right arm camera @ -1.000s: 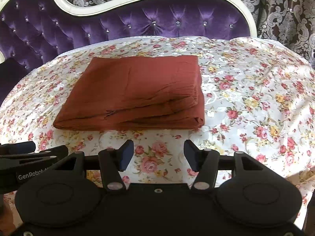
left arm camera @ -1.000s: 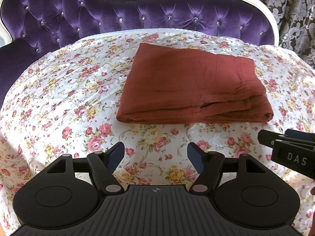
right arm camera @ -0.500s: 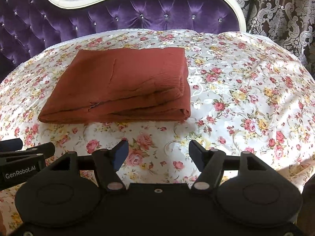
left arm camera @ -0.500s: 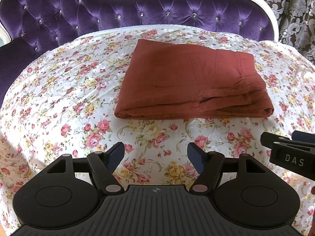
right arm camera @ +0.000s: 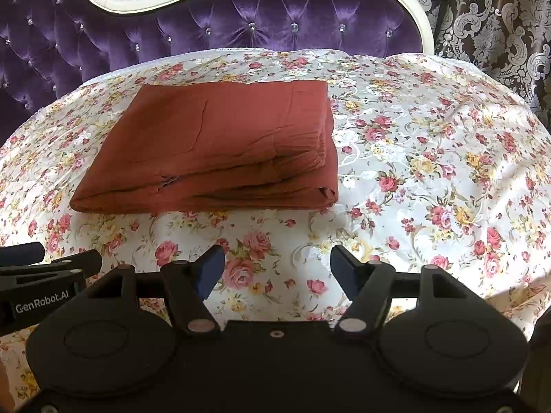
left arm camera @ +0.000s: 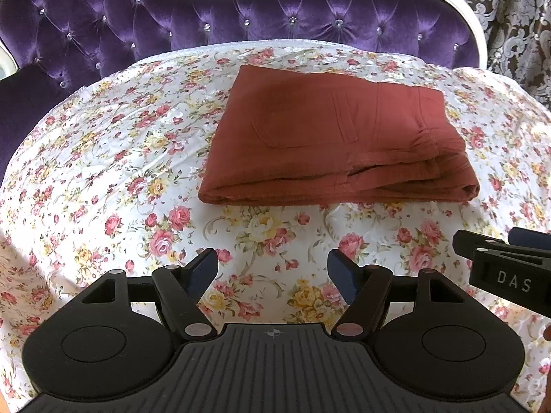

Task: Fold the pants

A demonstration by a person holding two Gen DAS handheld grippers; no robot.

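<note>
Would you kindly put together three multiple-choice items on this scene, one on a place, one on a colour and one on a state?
1. Where do the pants lie?
A. On the floral bedspread, ahead of both grippers
B. Draped over the purple headboard
C. Between the jaws of the left gripper

2. What colour are the pants?
A. Navy blue
B. Rust red
C. White

3. How do the pants lie?
A. Spread out flat at full length
B. Crumpled in a heap
C. Folded into a layered rectangle

Answers:
1 A: the bedspread shows all around them, and floral cloth separates them from both grippers.
2 B: the cloth is plainly rust red in both views.
3 C: stacked layers show along the near edge, and the right gripper is open and empty too.
</note>
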